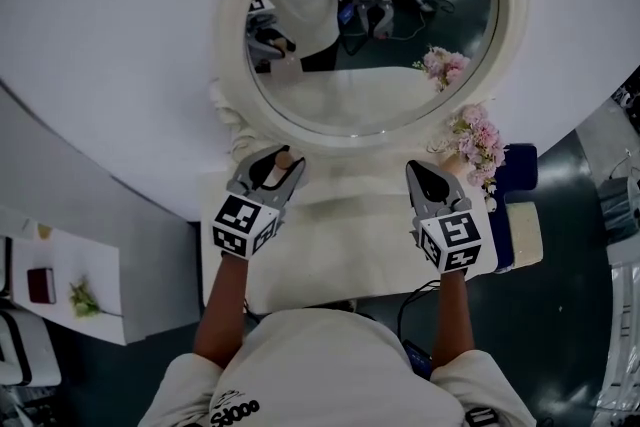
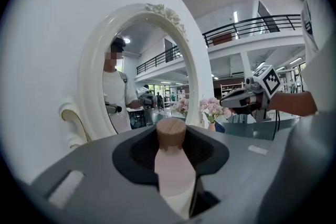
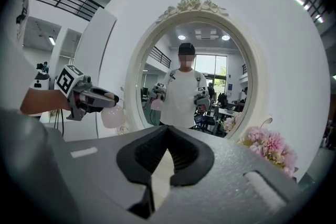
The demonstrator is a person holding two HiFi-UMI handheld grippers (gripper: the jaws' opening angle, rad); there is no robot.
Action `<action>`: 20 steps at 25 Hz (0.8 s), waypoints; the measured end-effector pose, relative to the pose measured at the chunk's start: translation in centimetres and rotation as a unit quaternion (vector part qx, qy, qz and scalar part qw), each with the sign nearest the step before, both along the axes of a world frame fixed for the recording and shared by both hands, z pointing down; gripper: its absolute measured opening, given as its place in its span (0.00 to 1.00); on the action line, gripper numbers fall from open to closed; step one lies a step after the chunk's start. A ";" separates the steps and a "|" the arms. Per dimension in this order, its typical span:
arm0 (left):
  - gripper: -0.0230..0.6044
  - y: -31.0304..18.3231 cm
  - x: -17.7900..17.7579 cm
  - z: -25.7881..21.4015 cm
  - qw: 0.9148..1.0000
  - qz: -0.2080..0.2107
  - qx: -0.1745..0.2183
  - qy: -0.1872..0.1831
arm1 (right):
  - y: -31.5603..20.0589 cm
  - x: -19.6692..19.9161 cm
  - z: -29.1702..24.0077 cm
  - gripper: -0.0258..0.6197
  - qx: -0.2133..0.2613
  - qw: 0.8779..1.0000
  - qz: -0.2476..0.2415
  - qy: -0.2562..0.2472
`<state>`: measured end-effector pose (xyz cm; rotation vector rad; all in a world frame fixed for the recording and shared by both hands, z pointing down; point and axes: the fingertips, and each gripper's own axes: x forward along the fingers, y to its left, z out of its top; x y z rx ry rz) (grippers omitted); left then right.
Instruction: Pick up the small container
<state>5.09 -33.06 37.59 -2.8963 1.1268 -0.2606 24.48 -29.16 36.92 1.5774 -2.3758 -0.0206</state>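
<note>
left gripper [image 1: 272, 165] clamped on the small container [image 2: 173, 165]: pale pink body, wooden cap, held clear of the white table [image 1: 350, 245], before the oval mirror [image 1: 520, 35]. right gripper [image 3: 168, 131] alongside, jaws together, nothing between.

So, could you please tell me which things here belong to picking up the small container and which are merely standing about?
In the job: small container, pink with wooden cap; left gripper clamping it.
Standing about: oval mirror; pink flowers; right gripper, shut and empty.
</note>
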 end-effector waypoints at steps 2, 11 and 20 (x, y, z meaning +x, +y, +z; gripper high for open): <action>0.28 0.2 -0.1 -1.5 1.000 0.001 0.012 0.001 | -0.2 -0.2 -0.3 0.04 0.003 1.000 -0.003 0.000; 0.28 1.2 0.1 -5.0 0.999 0.006 0.043 0.006 | -0.8 -1.3 -0.9 0.04 0.009 1.000 -0.016 -0.001; 0.28 1.9 0.5 -5.7 0.999 0.013 0.050 0.006 | -0.4 -1.3 -0.9 0.04 0.001 0.999 -0.015 0.033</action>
